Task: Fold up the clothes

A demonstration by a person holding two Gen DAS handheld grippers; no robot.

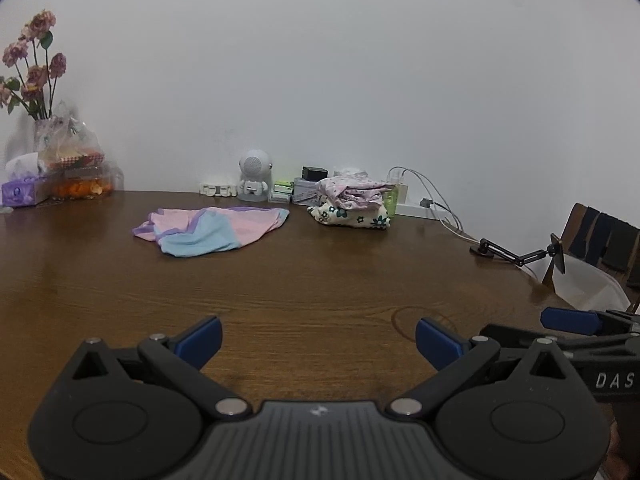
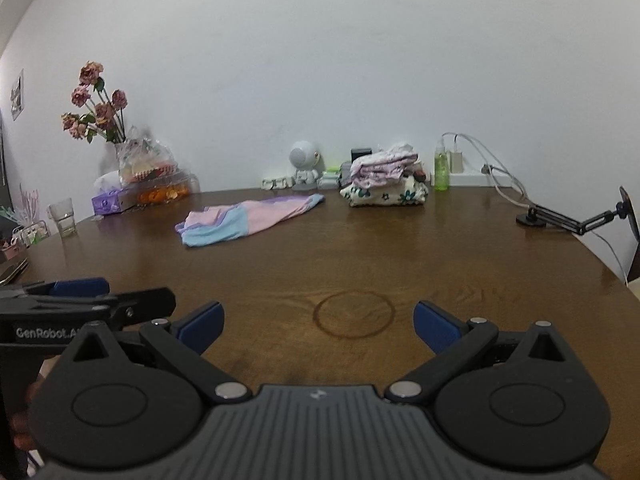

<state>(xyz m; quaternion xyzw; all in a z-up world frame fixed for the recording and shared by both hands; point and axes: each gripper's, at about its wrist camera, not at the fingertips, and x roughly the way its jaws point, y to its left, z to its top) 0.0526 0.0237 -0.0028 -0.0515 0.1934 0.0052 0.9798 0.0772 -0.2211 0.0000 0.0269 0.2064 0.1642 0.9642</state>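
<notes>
Right gripper [image 2: 318,326] body is cut off at the left wrist view's right edge; left gripper [image 1: 318,340] is cut off at the right wrist view's left edge. Both have fingers spread wide, holding nothing, low over the table [image 1: 320,280]. Pink-blue garment [image 1: 210,230] lies crumpled far across the table, well apart from both. Folded stack [image 1: 352,202] sits near the wall beside a green bottle [image 2: 441,170]. Clutter at the wall: toy robot [image 1: 253,176], flowers [image 1: 34,64], tissue box [image 1: 20,192], glass [image 2: 63,216], phone mount [image 1: 516,254]. Bag contents by the flowers are too blurred to tell.

"DAS" printed white on right tool [image 1: 576,322] side; "GenRobot.A", cut off, on left tool [image 2: 80,288] side.
</notes>
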